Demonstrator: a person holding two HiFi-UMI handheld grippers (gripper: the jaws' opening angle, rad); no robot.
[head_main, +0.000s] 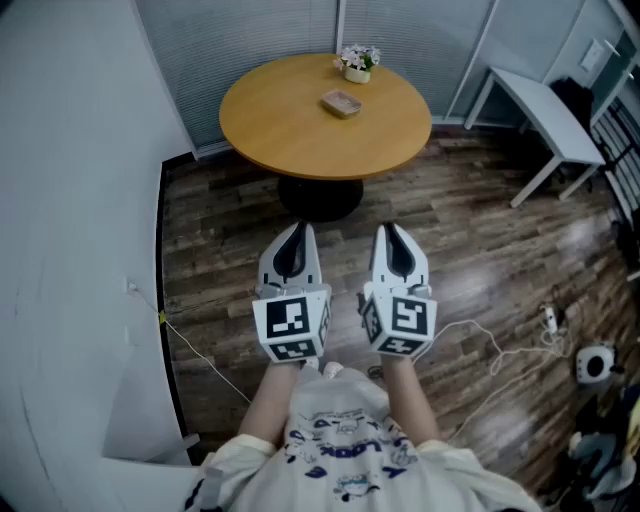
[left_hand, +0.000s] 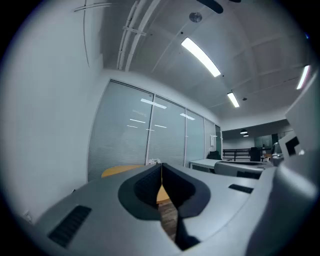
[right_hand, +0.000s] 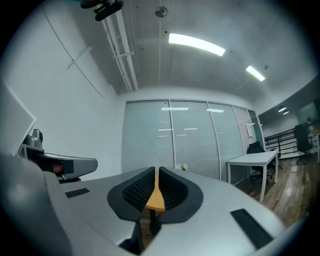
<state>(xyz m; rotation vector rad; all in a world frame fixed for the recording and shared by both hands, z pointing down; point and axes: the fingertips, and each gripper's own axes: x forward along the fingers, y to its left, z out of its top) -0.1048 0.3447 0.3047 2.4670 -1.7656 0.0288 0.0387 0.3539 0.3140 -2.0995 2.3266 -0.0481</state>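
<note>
head view: left gripper (head_main: 297, 232) and right gripper (head_main: 392, 232) side by side over dark plank floor (head_main: 480, 265), well short of round wooden table (head_main: 290, 135) bearing small dish (head_main: 341, 103) and flower pot (head_main: 357, 62) | left gripper view: jaws pressed together, nothing between; blinded glass wall (left_hand: 132, 137) ahead | right gripper view: jaws closed, empty; white desk (right_hand: 252, 160) at right

Dish (head_main: 341, 103) on table (head_main: 290, 140), flowers (head_main: 357, 60) behind
</note>
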